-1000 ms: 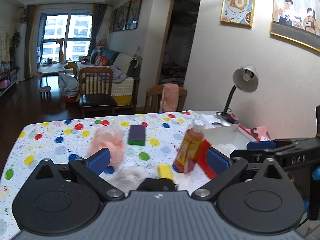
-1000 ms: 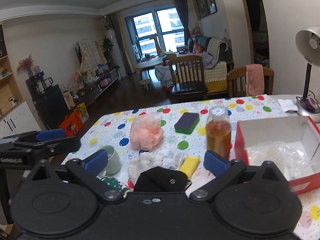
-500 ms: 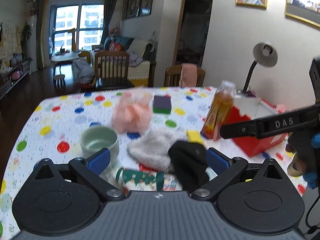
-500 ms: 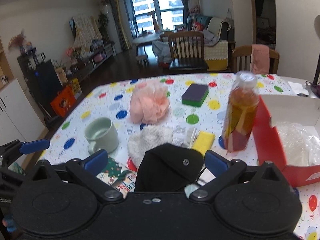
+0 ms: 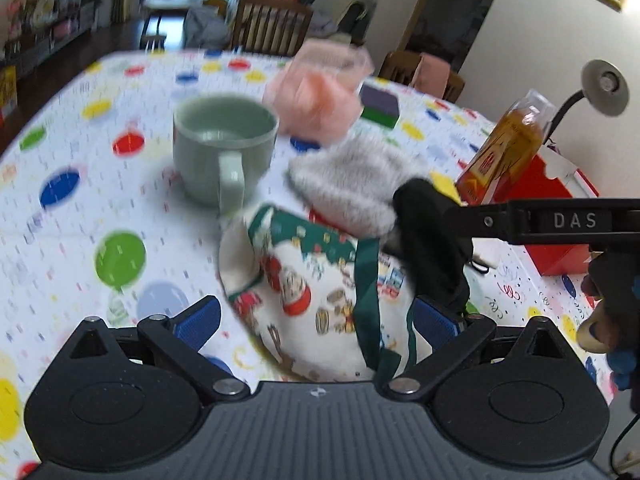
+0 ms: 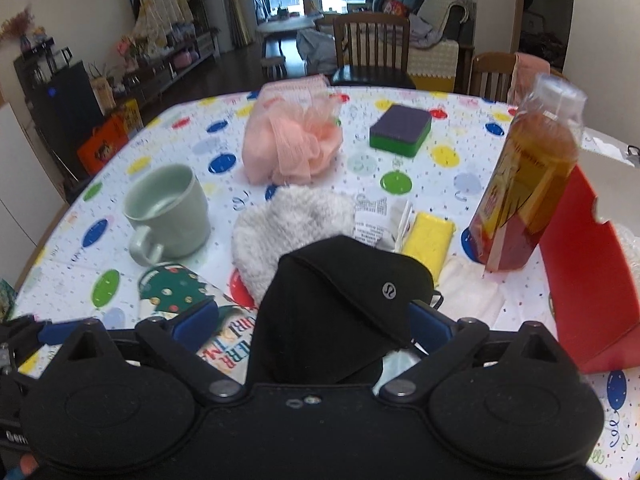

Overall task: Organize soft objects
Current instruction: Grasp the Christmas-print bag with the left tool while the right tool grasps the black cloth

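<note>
Left gripper (image 5: 316, 322) agape; right gripper (image 6: 314, 326) agape

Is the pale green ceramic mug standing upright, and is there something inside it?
Upright and empty: the pale green ceramic mug rests on its base with the mouth upward, and its bare inner bottom shows.

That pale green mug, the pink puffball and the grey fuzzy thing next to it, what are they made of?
The mug looks like glazed ceramic: thick wall, smooth sheen. The pink puffball looks like gathered nylon mesh, a bath pouf, with visible netting folds. The grey fuzzy thing appears to be plush or fleece fabric with a soft, matte pile; what kind of item it is cannot be told.
</note>
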### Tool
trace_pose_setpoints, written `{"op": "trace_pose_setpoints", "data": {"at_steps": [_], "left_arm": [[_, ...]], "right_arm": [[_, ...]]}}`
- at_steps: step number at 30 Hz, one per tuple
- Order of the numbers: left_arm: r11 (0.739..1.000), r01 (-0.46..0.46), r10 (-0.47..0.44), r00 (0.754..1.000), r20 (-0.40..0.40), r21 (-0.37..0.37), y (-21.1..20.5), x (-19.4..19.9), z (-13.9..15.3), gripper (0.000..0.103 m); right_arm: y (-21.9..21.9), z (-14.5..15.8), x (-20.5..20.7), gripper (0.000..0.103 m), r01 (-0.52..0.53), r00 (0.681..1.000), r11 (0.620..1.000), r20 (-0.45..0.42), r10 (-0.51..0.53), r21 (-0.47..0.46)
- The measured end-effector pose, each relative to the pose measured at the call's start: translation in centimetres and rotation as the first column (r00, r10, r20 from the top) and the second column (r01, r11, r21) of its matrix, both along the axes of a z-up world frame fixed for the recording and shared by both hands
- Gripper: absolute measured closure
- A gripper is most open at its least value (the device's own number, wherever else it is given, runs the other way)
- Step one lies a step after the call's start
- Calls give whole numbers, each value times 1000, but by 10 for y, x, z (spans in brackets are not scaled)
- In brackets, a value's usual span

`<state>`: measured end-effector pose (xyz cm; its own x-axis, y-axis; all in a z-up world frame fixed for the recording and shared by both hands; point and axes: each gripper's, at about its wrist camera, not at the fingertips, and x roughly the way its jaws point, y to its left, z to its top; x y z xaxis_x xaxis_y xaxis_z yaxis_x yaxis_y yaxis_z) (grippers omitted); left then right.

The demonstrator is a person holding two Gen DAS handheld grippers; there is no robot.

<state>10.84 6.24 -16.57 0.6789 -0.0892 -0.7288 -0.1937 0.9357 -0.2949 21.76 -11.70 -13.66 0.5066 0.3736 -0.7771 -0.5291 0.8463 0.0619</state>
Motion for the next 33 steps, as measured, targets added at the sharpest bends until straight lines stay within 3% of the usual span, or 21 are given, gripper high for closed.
{"op": "trace_pose_setpoints", "data": {"at_steps": [6, 16, 18, 25, 28, 30, 33], "left_arm": [[998, -48, 46, 998, -52, -39, -1, 12, -11, 0], [995, -94, 93, 992, -84, -9, -10, 26, -21, 2], [996, -91, 90, 992, -88, -12, -12, 29, -21, 11], [993, -117, 113, 989, -93, -33, -14, 33, -20, 28], [994, -96, 91, 992, -91, -53, -16, 36, -18, 52], [996, -77, 73, 993, -92, -42, -20, 38, -16, 63], [998, -55, 53, 996, -74, -21, -25, 36, -12, 72]], "right_arm": [[10, -16, 9, 8, 1, 999, 1000, -34, -1, -20], [20, -37, 22, 18, 44, 994, 998, -99, -48, -42], [21, -41, 23, 21, 53, 993, 997, -107, -58, -47], [20, -49, 23, 27, 71, 988, 996, -133, -77, -46], [18, -51, 24, 30, 87, 985, 996, -148, -92, -34], [17, -51, 23, 40, 90, 984, 996, -150, -93, -29], [14, -48, 21, 51, 88, 985, 996, -146, -90, -23]]}}
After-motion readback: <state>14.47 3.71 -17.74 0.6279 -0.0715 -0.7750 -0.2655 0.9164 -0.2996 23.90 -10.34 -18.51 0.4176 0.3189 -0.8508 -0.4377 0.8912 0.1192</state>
